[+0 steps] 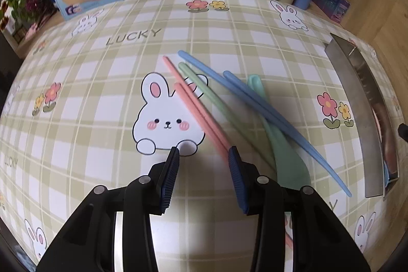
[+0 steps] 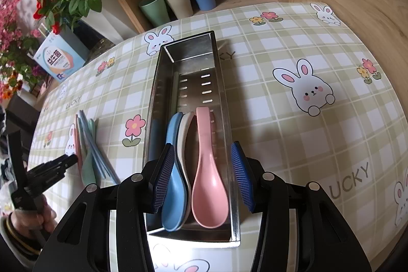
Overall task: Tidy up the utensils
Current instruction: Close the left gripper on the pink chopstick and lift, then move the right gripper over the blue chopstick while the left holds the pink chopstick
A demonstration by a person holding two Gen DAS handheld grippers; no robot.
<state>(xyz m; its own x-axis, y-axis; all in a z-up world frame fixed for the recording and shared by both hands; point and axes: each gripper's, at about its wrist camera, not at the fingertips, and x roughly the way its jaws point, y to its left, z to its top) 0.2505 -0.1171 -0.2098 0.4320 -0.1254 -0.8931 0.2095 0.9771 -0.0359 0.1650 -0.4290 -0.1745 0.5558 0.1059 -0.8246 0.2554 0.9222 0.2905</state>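
In the perforated steel tray (image 2: pixel 224 98), blue, cream and pink plastic spoons (image 2: pixel 207 170) already stowed; on the checked-cloth bench (image 1: pixel 102 98), pastel chopsticks (image 1: pixel 201 114) and green spoon (image 1: pixel 285 157) left, both jaws parted, empty.

Utensils around the tray (image 2: pixel 224 103) on the counter (image 2: pixel 293 134)

Three spoons (image 2: pixel 207 177) lie side by side in the tray's near end. The chopsticks (image 2: pixel 88 137) and another spoon (image 1: pixel 285 152) lie bunched left of the tray. Cups (image 2: pixel 178 3) stand behind it, off the counter.
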